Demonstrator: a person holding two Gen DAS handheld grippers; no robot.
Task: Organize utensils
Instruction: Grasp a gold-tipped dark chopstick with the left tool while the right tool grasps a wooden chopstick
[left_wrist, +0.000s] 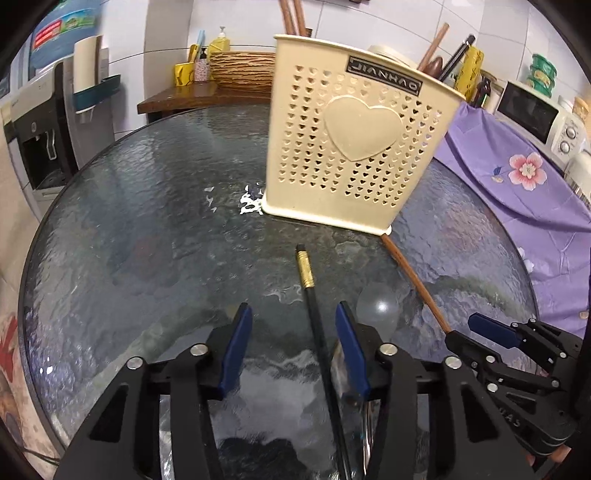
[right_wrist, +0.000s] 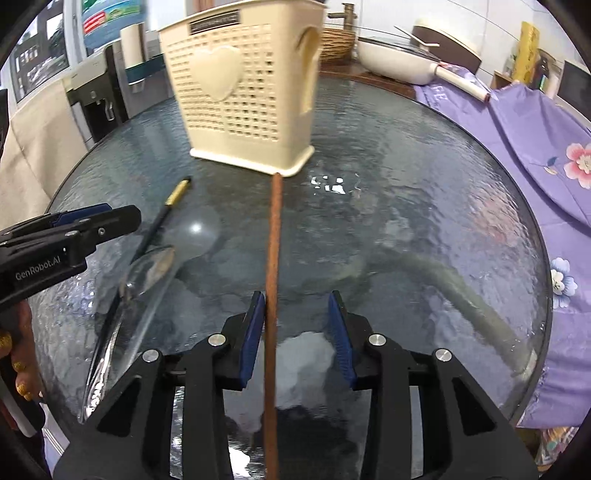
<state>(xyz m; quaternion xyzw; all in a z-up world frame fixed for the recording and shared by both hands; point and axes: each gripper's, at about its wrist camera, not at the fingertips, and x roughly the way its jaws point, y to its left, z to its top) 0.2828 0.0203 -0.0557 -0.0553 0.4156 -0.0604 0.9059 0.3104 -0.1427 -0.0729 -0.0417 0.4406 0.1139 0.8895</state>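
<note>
You are at the pick-up step — each hand-held gripper, left (left_wrist: 293, 321) and right (right_wrist: 297, 308), stands spread around a chopstick, black (left_wrist: 321, 347) and brown (right_wrist: 272, 280), unpinched — next, close and lift toward the holder (left_wrist: 351, 136).

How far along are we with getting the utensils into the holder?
Done: the cream holder already has several chopsticks standing in it. In hand: the left tool straddles a black gold-banded chopstick and the right tool straddles a brown chopstick; neither grips yet, both lie on the glass table. Left: those two, plus a clear spoon.
</note>
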